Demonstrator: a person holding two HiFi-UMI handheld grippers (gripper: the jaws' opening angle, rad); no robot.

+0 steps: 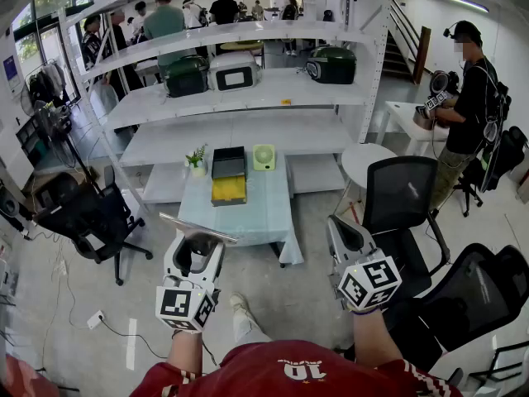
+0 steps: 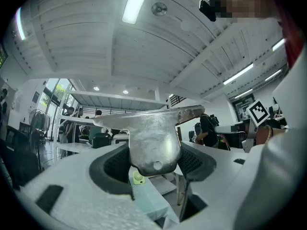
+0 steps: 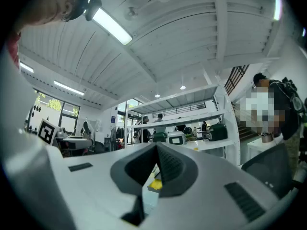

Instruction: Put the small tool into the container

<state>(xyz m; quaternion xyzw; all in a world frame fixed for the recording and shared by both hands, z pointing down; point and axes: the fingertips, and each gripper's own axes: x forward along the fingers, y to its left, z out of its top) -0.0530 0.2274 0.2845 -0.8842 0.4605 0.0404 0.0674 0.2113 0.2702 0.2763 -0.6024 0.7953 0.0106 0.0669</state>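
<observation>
The left tongs, low and left of centre in the head view, are clamped on the small tool, a dull silver metal piece held crosswise between the jaws. The right tongs, at lower right, are pressed together on nothing. The container, a black box with yellow inside, sits mid-frame on the table, well apart from the tool.

Left gripper holds metal tool; container on table.

left hand-held gripper clamps small tool; right hand-held gripper closed
</observation>
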